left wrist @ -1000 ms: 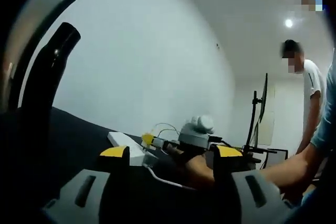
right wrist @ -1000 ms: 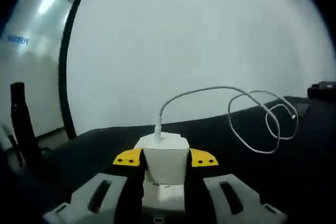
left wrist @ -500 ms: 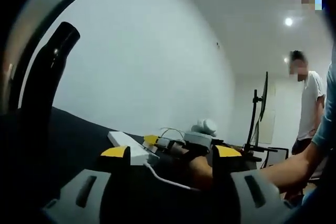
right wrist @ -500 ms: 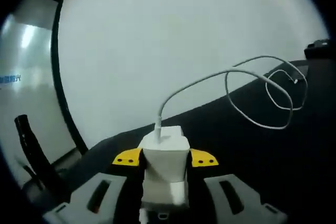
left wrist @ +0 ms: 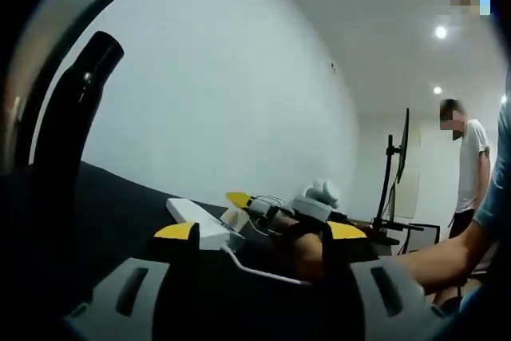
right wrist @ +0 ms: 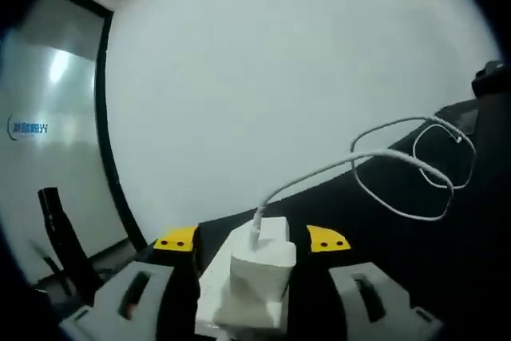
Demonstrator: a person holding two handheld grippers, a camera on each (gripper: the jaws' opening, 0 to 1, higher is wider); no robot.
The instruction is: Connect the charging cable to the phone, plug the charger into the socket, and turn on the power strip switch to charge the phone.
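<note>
Midway by the look of it — white charger (right wrist: 259, 265) sitting on the power strip (left wrist: 198, 221) between the right tool (right wrist: 251, 239) jaws, grip now seemingly loosened, cable (right wrist: 399, 173) looping off toward 2 o'clock over the dark table (right wrist: 447, 261), left tool (left wrist: 259, 231) wide and empty — switch, phone link unconfirmed.

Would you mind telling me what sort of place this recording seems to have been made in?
Probably an office or lab room: plain white walls, recessed ceiling lights, a monitor on a stand at the far side, and a dark-covered table carrying a white power strip. A person stands near the monitor.
</note>
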